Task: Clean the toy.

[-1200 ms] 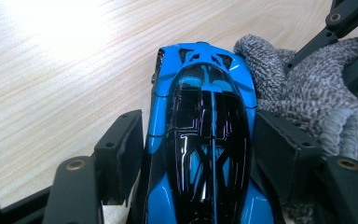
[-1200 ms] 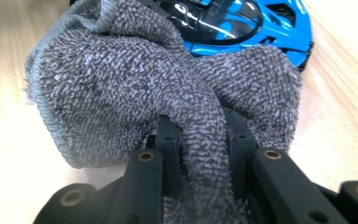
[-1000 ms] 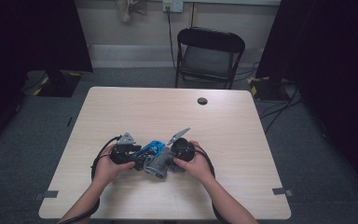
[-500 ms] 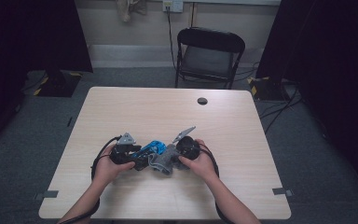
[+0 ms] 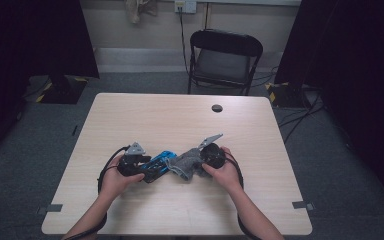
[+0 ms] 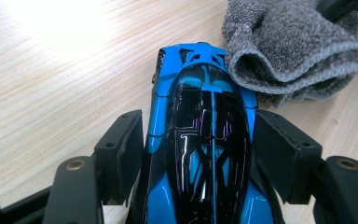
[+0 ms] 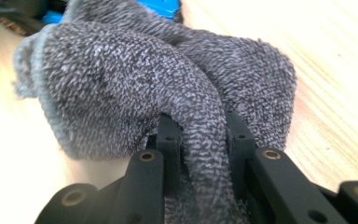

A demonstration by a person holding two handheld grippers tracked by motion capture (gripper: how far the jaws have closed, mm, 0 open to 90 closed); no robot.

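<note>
A blue and black toy car (image 6: 200, 140) lies on the wooden table (image 5: 180, 120), clamped at its sides between the jaws of my left gripper (image 6: 198, 149). A grey cloth (image 7: 135, 79) is bunched up, and my right gripper (image 7: 200, 126) is shut on a fold of it. The grey cloth (image 6: 289, 51) rests against the car's far end. In the high view the toy car (image 5: 159, 165) and the cloth (image 5: 186, 164) sit side by side near the table's front, with the left gripper (image 5: 147, 167) and right gripper (image 5: 197, 162) facing each other.
A small black round object (image 5: 217, 108) lies at the far side of the table. A black folding chair (image 5: 223, 57) stands behind the table. Dark curtains hang at both sides, and cables trail on the floor to the right.
My right gripper has drawn the cloth a little to the right, off the car. The left gripper and the car have stayed put.
</note>
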